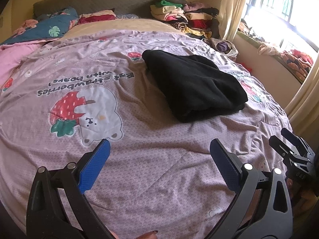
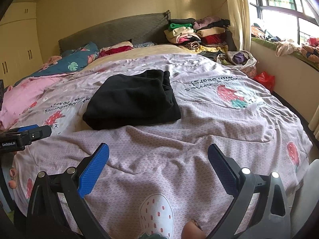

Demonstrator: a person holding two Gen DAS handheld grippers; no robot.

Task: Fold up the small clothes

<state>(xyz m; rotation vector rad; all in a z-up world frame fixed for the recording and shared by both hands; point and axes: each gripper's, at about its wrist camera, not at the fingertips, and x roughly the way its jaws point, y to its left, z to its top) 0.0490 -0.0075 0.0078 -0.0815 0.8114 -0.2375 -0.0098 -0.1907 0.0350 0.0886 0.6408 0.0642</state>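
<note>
Left wrist: folded black fleece garment [image 1: 195,85] on lilac strawberry-print bedspread [image 1: 139,159]; both claws, left claw [image 1: 159,165] and right claw [image 2: 158,167], gape wide, empty. Best pinch corners squarely.

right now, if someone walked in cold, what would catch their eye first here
A black folded garment lies alone in the middle of the bed, dark against the pale purple duvet printed with strawberries and bears. Behind it, by the grey headboard, a heap of mixed clothes sits in the corner near the bright window. Both the left gripper and right gripper hang open, holding nothing.
</note>
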